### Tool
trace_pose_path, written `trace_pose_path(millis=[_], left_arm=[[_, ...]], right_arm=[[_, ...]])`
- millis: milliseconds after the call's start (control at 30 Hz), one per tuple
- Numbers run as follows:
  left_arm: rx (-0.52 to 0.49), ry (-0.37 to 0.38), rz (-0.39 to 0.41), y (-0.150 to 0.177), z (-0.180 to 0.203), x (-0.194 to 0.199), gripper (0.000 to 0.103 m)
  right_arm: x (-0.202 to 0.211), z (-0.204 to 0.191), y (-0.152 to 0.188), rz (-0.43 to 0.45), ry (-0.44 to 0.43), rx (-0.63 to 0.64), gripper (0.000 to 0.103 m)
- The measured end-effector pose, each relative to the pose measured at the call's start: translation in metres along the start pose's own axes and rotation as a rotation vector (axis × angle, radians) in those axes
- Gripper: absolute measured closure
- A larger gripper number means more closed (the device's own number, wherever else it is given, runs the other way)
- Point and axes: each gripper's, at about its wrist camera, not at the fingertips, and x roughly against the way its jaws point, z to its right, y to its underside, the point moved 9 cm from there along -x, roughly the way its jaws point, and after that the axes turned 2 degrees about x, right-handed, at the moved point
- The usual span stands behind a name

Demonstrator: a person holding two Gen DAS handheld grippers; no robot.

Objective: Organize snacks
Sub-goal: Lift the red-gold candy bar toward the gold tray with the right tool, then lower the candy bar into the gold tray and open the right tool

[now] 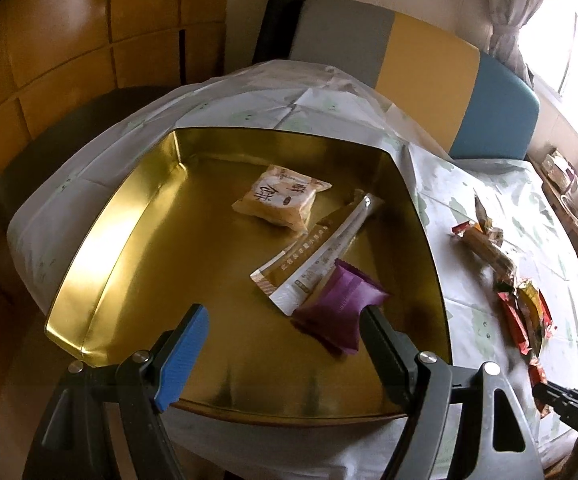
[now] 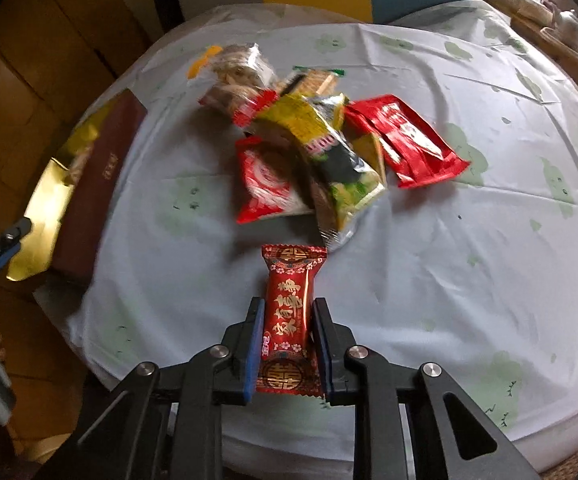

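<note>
Right gripper [image 2: 285, 320] squeezes a red candy pack [image 2: 288, 316], and left gripper [image 1: 285, 324] hangs wide open over the gold tin [image 1: 101, 240].

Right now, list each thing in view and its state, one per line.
Left gripper: open, empty, over the tin.
Right gripper: shut on the red candy.
Gold tin: open, lidless.
Purple packet: sealed, lying in the tin.
Sachets: flat in the tin.
Pastry packet: sealed, in the tin.
Snack pile: heaped on the tablecloth.
</note>
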Motion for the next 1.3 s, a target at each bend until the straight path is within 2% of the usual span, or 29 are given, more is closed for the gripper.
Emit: trace_pose_path(millis=[200, 467, 733, 933, 1033, 1100, 1300], left_arm=[[0.006, -0.007, -0.004, 0.002, -0.006, 0.001, 0.024], [0.049, -0.035, 0.008, 0.001, -0.026, 0.004, 0.024], [0.091, -0.06, 0.02, -0.001, -0.047, 0.008, 0.024], [0.1, -0.065, 0.016, 0.001, -0.052, 0.007, 0.024], [0.096, -0.064, 0.01, 0.002, -0.052, 0.006, 0.024], [0.092, -0.064, 0.007, 0.003, -0.052, 0.006, 0.024], [0.095, -0.064, -0.001, 0.005, -0.051, 0.002, 0.024]], right_arm=[[0.009, -0.044, -0.022, 0.04, -0.056, 0.116, 0.08], [0.009, -0.138, -0.038, 0.061, -0.205, 0.297, 0.08], [0.011, -0.215, -0.054, 0.102, -0.29, 0.457, 0.08], [-0.008, -0.253, -0.059, 0.077, -0.346, 0.513, 0.079], [-0.021, -0.264, -0.055, 0.064, -0.343, 0.542, 0.072], [-0.029, -0.265, -0.052, 0.053, -0.331, 0.543, 0.067], [-0.029, -0.248, -0.047, 0.06, -0.306, 0.512, 0.067]])
